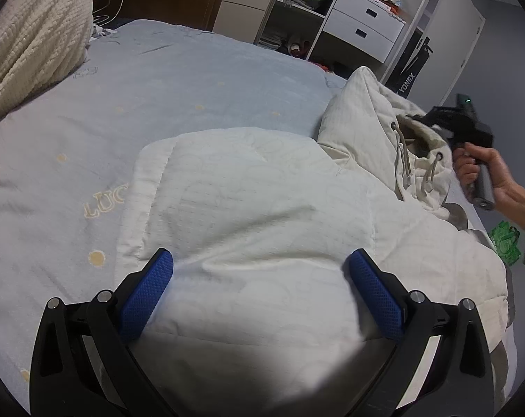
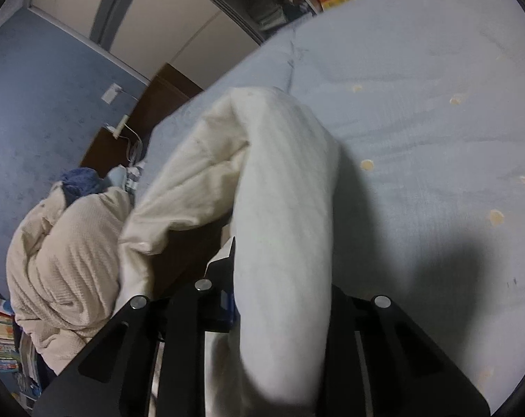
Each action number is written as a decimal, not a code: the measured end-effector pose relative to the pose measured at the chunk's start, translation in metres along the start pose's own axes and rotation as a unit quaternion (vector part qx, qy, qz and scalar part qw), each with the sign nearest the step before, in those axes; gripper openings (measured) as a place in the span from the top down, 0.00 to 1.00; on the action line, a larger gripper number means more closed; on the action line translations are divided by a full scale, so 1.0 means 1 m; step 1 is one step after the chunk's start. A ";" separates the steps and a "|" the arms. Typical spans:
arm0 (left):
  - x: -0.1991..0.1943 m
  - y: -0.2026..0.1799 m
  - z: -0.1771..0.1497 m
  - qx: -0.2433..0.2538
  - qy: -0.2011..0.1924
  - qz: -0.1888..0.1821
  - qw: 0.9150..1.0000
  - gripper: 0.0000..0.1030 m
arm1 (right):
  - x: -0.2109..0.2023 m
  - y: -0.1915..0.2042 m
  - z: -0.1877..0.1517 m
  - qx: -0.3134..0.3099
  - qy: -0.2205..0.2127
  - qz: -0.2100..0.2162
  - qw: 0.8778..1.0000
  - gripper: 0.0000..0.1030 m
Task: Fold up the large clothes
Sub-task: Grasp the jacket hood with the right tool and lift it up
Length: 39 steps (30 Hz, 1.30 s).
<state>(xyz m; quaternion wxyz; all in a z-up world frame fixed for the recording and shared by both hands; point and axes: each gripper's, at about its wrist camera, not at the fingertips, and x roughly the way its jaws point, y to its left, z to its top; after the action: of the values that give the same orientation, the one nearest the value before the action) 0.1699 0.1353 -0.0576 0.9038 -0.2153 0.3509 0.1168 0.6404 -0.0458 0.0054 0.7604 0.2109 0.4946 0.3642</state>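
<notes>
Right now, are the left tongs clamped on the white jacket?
No. The left tongs stand wide open, their blue pads apart over the white jacket, pinching nothing.

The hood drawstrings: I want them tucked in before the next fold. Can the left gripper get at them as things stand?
Probably yes. The left gripper is open over the folded jacket, and the drawstrings lie exposed on the hood; the right gripper beside them may crowd it.
</notes>
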 end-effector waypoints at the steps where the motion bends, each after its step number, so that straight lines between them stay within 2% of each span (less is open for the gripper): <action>1: 0.000 0.000 0.000 0.000 0.000 0.000 1.000 0.05 | -0.007 0.008 -0.004 -0.006 -0.005 0.000 1.000 0.84; 5: 0.000 0.001 0.001 -0.003 -0.001 -0.002 1.000 0.05 | -0.036 0.039 -0.023 -0.025 -0.019 0.002 0.999 0.85; 11: -0.003 0.004 0.000 -0.010 -0.006 -0.005 1.000 0.06 | -0.080 0.079 -0.069 -0.046 -0.029 0.018 0.998 0.86; 18: -0.026 0.021 -0.010 -0.051 0.008 -0.003 0.999 0.07 | -0.117 0.109 -0.131 -0.067 -0.034 0.045 0.996 0.86; 25: -0.057 0.031 -0.024 -0.072 0.039 0.018 0.996 0.07 | -0.144 0.114 -0.189 -0.083 -0.030 0.051 0.995 0.86; 27: -0.064 0.039 -0.031 -0.100 0.060 0.015 0.993 0.07 | -0.150 0.113 -0.202 -0.090 -0.027 0.048 0.994 0.86; 30: -0.077 0.044 -0.036 -0.120 0.062 0.014 0.991 0.07 | -0.155 0.111 -0.223 -0.104 -0.023 0.043 0.993 0.86; 36: -0.101 0.020 -0.034 -0.082 0.056 0.018 0.995 0.07 | -0.164 0.099 -0.259 -0.132 -0.017 0.029 0.991 0.86; 39: -0.112 0.001 -0.030 -0.056 0.054 0.002 0.997 0.07 | -0.167 0.094 -0.269 -0.143 -0.016 0.021 0.989 0.86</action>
<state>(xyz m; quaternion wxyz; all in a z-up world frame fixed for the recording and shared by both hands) 0.0707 0.1155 -0.0017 0.8700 -0.2706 0.3924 0.1264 0.3232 -0.1228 0.0558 0.7827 0.1164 0.4206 0.4437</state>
